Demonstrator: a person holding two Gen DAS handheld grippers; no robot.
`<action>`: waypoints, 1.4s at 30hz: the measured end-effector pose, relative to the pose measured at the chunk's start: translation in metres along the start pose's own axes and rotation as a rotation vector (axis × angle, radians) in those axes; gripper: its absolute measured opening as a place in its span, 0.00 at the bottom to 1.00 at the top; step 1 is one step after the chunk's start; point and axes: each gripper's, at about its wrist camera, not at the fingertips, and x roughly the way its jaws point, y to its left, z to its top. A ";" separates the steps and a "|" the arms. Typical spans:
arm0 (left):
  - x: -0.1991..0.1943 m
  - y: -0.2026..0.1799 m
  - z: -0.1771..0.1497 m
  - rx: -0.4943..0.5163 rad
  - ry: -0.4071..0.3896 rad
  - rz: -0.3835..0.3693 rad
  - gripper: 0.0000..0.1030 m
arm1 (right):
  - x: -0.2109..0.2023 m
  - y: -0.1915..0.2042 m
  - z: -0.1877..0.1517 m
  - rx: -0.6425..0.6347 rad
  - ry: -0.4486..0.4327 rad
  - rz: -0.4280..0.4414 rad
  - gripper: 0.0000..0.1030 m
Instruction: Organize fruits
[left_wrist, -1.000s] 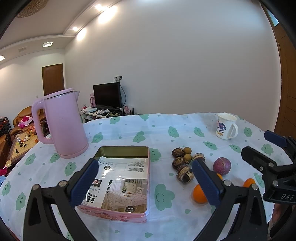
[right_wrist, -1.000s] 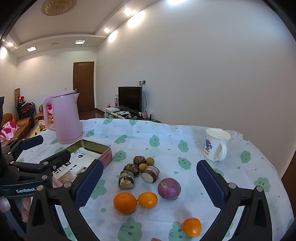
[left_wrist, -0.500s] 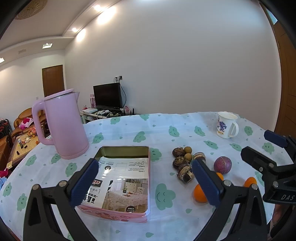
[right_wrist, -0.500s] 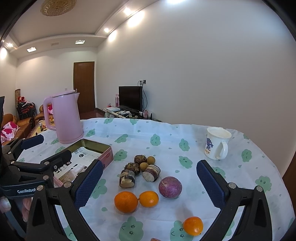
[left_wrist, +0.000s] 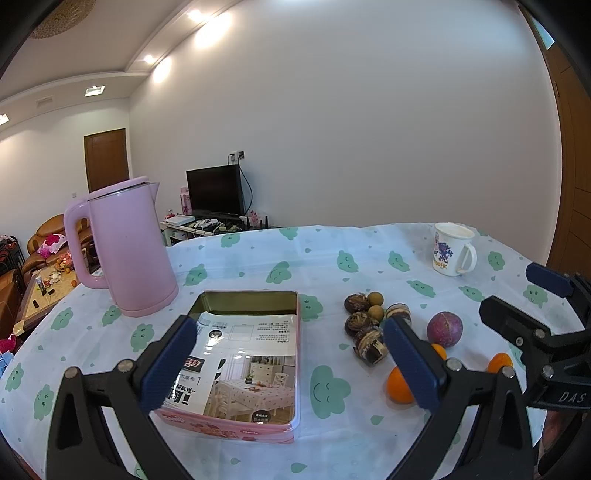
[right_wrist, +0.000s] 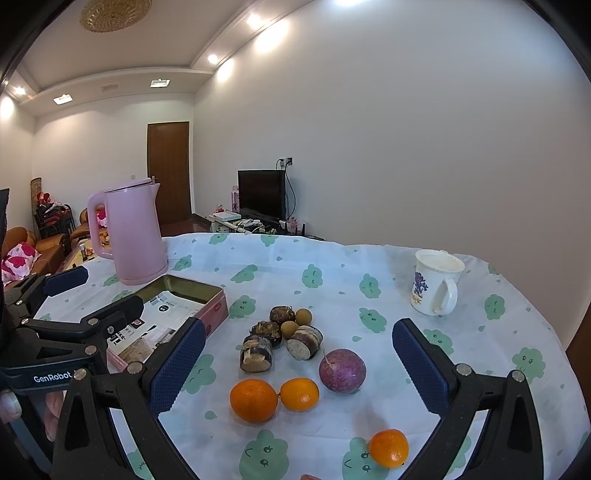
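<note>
— Fruit sits loose on the cloud-print tablecloth, right of the pink tin: 3 oranges, 1 purple fruit.
— Grippers?
— Left gripper gapes wide over the tin, holding nothing. Right gripper equally wide, empty, above the fruit.
— Kettle and mug stand behind.

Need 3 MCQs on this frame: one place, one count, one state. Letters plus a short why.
1. The pink tin lies between the fruit and:
A the kettle
B the mug
C the TV

2. Oranges in the right wrist view:
A one
B three
C five

3. The right gripper:
A shut on a fruit
B shut, empty
C open, empty

Key: 1 A, the tin sits just in front of the kettle; 2 B, two touching, one apart nearer the camera; 3 C, jaws wide apart, nothing between.
</note>
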 end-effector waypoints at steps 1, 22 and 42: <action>0.000 0.000 0.000 0.001 0.000 0.000 1.00 | 0.000 0.000 -0.001 0.000 0.000 0.000 0.99; 0.012 -0.009 -0.007 0.021 0.033 -0.001 1.00 | 0.005 -0.014 -0.008 0.029 0.021 -0.009 0.99; 0.060 -0.059 -0.042 0.063 0.219 -0.186 0.78 | 0.021 -0.076 -0.074 0.085 0.161 -0.130 0.95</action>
